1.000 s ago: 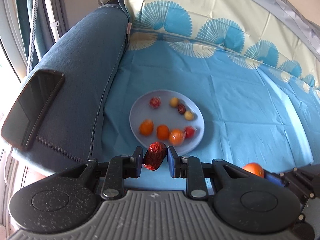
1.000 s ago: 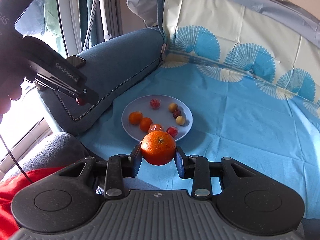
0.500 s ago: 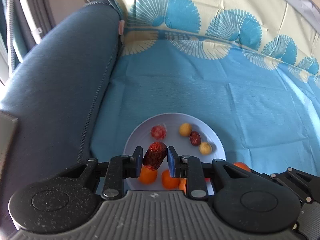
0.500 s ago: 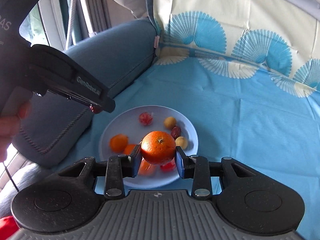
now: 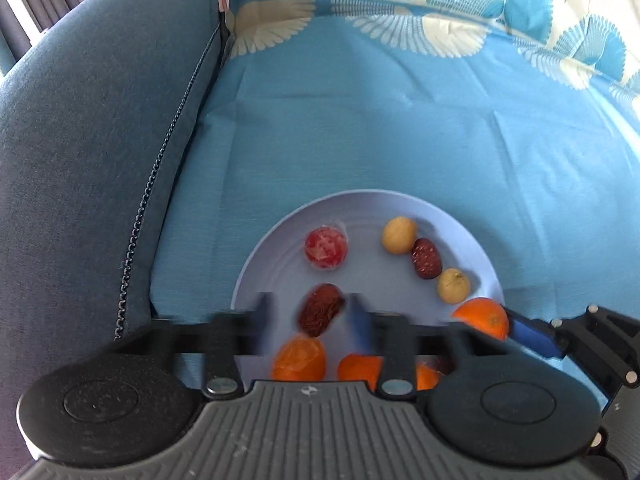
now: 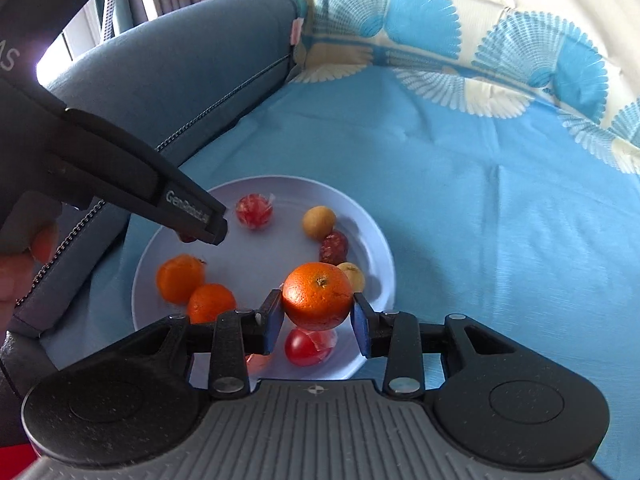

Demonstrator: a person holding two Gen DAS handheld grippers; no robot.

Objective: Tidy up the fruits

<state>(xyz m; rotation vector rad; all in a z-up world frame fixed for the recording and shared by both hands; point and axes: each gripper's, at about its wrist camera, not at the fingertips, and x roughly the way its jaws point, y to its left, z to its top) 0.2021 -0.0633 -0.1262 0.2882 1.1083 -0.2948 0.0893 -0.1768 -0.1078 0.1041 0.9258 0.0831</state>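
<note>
A pale blue plate on the blue cloth holds several small fruits: oranges, red wrapped ones, yellow ones and a dark red date. My left gripper is over the plate's left half with its jaws blurred and spread; a dark red date sits between them with gaps on both sides. My right gripper is shut on an orange and holds it above the plate's near right part; that orange also shows in the left wrist view.
A dark blue sofa arm rises left of the plate. A cream and blue patterned back cushion stands behind. The blue cloth stretches to the right of the plate.
Both grippers moved forward over the plate. My left jaws have spread and let go of the date. My right gripper still holds the orange.
</note>
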